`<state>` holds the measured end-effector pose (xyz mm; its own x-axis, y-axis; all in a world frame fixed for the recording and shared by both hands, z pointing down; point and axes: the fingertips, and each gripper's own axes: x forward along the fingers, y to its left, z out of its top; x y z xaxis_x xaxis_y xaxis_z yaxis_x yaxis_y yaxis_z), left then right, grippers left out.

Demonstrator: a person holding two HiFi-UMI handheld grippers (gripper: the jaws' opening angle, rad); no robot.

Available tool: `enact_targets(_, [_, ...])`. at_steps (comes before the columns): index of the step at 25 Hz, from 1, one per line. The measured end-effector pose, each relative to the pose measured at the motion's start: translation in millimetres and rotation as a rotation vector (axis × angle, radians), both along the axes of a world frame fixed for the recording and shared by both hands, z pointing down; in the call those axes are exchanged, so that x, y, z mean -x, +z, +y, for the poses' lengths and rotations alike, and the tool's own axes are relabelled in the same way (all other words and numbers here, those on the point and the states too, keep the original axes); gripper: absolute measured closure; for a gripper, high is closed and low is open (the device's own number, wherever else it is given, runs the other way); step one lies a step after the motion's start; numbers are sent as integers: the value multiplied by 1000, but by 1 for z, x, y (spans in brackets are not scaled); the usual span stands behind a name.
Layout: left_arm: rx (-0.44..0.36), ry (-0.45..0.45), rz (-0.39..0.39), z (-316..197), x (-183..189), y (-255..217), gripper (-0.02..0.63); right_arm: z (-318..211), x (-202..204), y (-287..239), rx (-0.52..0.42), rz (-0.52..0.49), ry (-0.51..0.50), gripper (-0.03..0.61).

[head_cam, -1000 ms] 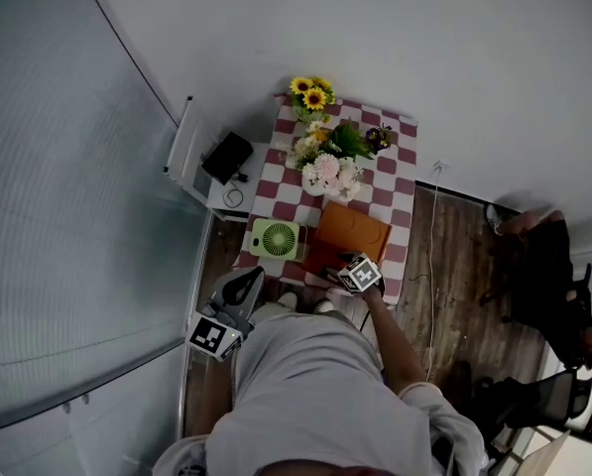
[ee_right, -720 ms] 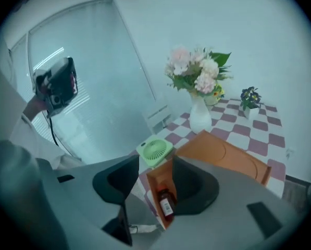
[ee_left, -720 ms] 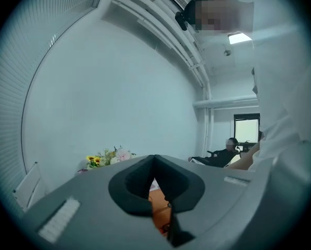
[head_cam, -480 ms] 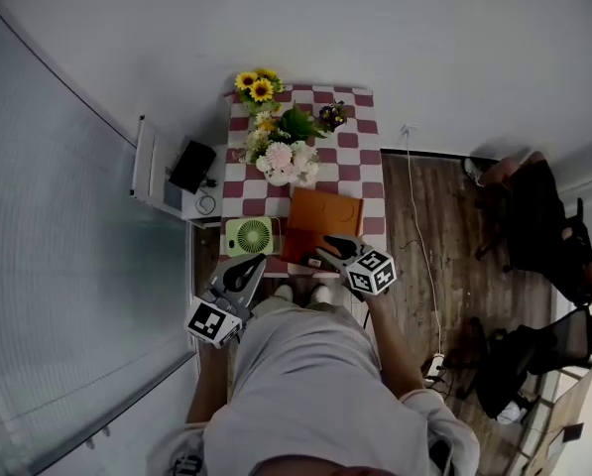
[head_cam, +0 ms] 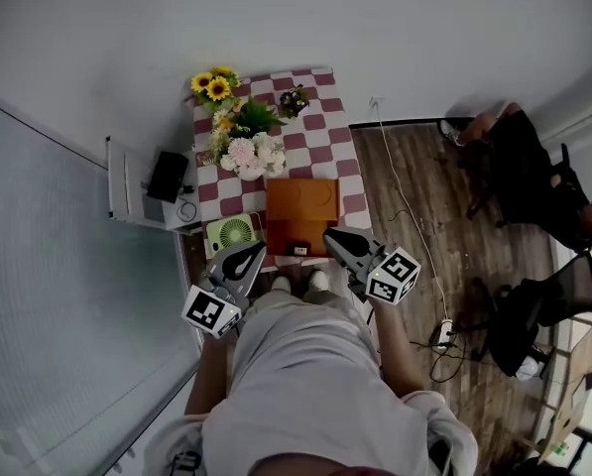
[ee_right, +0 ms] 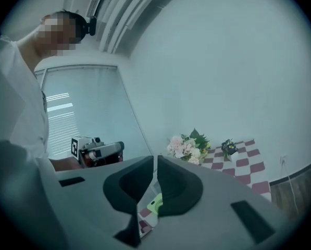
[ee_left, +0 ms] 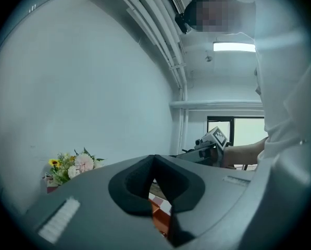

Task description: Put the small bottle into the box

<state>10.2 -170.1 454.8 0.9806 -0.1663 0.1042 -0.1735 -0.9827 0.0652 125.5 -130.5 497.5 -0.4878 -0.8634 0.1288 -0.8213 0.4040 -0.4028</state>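
On the red-and-white checked table [head_cam: 335, 137] lies the orange box [head_cam: 300, 204]. A small dark thing [head_cam: 297, 251] sits at the box's near edge, too small to name. No bottle shows in either gripper. My left gripper [head_cam: 251, 251] hovers at the table's near edge beside the green fan, its jaws shut and empty [ee_left: 153, 159]. My right gripper [head_cam: 330, 236] hangs just off the box's near right corner. Its jaws [ee_right: 155, 160] are closing, with a thin slit left and nothing between them. Part of the orange box [ee_left: 159, 217] shows below the left jaws.
A green fan [head_cam: 233, 233] stands left of the box. A pink bouquet [head_cam: 246, 152], sunflowers [head_cam: 214, 85] and a small dark plant [head_cam: 294, 99] fill the far half of the table. A side shelf with a black device [head_cam: 165, 177] is at left, and cables and a chair [head_cam: 563, 300] at right.
My right gripper has drawn back from over the box's near part towards the body and to the right. The head view has swung, so the table sits further left. The left gripper has hardly moved.
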Motion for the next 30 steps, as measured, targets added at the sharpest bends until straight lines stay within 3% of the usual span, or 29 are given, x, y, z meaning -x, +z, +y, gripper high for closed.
enact_targets(7, [-3,56,7,-1,-13,-4,614,11,-7,-50,-108,86,63,575])
enact_targets(15, [-15,121,63,-10,-28,-26,615,17,-7,-113,-356,341,187,577])
enact_targets(22, [-106,159,122,-5,-49,-61,615,4,-16,-142,-379,439,246,578])
enact_targets(30, [-142,192,184,-6,-56,-92,615,2,-12,-172,-404,425,257,578])
